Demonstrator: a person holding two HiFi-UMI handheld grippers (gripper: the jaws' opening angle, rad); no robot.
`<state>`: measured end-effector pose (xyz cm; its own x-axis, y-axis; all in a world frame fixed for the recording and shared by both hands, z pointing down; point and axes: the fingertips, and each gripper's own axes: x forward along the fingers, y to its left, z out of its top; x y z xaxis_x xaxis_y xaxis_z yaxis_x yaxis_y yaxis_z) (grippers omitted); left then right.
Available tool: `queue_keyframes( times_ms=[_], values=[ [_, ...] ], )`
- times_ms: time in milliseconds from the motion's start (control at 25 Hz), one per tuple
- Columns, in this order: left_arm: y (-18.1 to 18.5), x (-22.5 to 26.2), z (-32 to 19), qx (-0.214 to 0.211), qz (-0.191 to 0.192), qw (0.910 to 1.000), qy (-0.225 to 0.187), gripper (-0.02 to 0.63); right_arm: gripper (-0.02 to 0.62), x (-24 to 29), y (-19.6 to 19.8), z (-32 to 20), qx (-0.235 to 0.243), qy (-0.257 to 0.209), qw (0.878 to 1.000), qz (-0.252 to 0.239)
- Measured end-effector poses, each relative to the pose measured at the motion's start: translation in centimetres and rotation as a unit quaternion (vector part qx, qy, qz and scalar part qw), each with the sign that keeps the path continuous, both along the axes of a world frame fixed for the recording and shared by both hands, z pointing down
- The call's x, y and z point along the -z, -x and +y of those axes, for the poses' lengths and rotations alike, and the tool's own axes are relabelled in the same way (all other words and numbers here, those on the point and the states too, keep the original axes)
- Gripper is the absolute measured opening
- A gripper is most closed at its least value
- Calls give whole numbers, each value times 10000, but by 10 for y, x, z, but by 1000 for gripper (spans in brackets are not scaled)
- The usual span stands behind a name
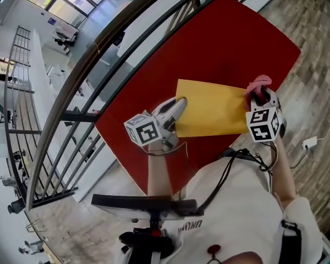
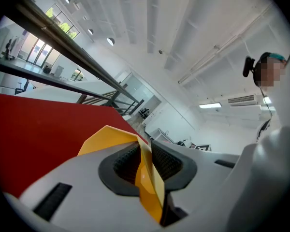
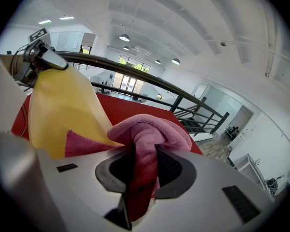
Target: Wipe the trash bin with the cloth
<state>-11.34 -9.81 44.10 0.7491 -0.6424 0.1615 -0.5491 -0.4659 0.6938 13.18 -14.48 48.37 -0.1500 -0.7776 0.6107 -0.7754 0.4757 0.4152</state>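
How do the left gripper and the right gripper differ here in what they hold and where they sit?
The left gripper is shut on the thin wall of the yellow bin; the right gripper is shut on a bunched pink cloth. The left gripper sits at the bin's left edge in the head view, the right gripper at its right edge. Both are shut on something, above the red surface.

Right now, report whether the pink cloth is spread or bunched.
Bunched: the pink cloth bulges in folds, pinched between the right tongs.
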Motion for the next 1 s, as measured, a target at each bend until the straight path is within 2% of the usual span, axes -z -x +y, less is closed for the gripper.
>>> queue_keyframes(
  times_ms=[200, 360, 520, 720, 880, 1000],
  values=[
    [-2, 5, 0, 247, -203, 9986, -418, 71, 91, 13, -2, -7, -13, -182, 9998, -17],
    [3, 2, 5, 299, -278, 9987, -319, 71, 91, 42, 23, -15, 207, -526, 9983, -149],
    [3, -2, 19, 67, -339, 9993, -152, 71, 91, 82, 78, -16, 846, -891, 9912, -497],
    [3, -3, 30, 24, -385, 9992, -111, 71, 91, 113, 167, 2, 1895, -1109, 9714, -902],
    [5, -5, 35, 45, -358, 9992, -169, 71, 91, 107, 221, 19, 2577, -1084, 9567, -811],
    [5, -5, 38, 60, -321, 9992, -224, 71, 91, 86, 245, 30, 2929, -845, 9505, -609]
  ],
)
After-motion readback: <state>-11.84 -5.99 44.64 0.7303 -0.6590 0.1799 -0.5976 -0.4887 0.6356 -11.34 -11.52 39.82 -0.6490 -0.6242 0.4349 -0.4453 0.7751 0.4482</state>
